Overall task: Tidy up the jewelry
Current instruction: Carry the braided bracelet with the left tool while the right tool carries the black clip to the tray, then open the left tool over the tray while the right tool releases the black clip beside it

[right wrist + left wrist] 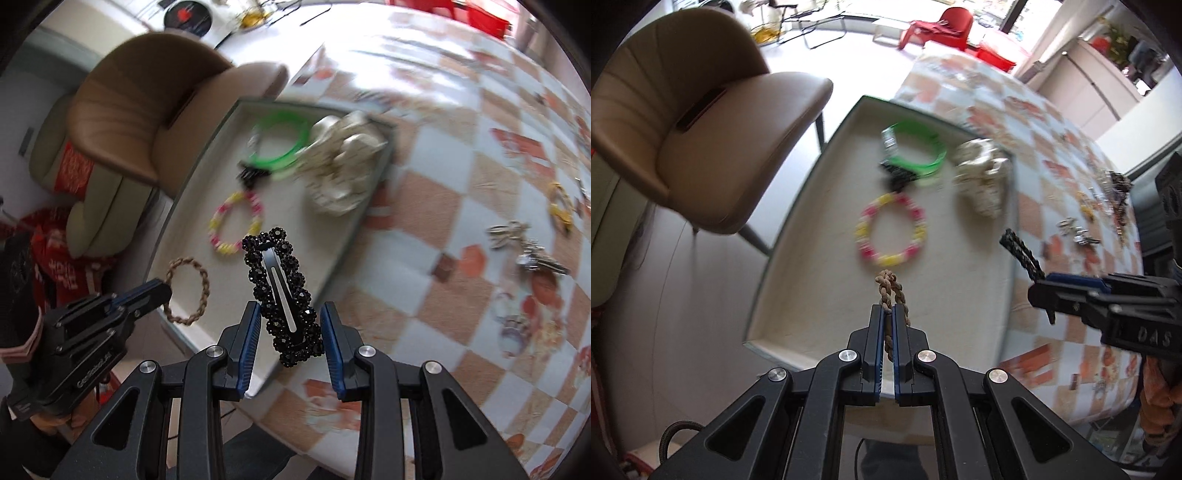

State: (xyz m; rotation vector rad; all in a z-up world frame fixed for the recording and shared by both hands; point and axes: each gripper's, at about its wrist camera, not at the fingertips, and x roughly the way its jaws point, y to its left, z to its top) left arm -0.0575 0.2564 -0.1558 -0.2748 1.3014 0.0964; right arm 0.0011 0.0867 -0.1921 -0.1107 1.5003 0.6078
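A shallow cream tray (798, 258) (192, 206) lies at the table's left edge. In it are a green bangle (918, 153) (282, 142), a small black piece (895, 177) (251, 175), a pink-and-yellow bead bracelet (892, 230) (236, 225) and a crumpled cream scrunchie (982, 173) (341, 162). My left gripper (888, 314) (162, 288) is shut on a tan braided bracelet (890, 291) (188, 290) over the tray's near end. My right gripper (288, 317) (1039, 284) holds a black beaded hair clip (282, 295) (1021, 253) between its pads, above the tray's right rim.
The table has an orange-and-white checked cloth (443, 206) (1052, 155). On it to the right lie silver pieces (524, 247) (1076, 230) and a yellow piece (559, 208). A tan padded chair (701, 122) (155, 99) stands left of the tray.
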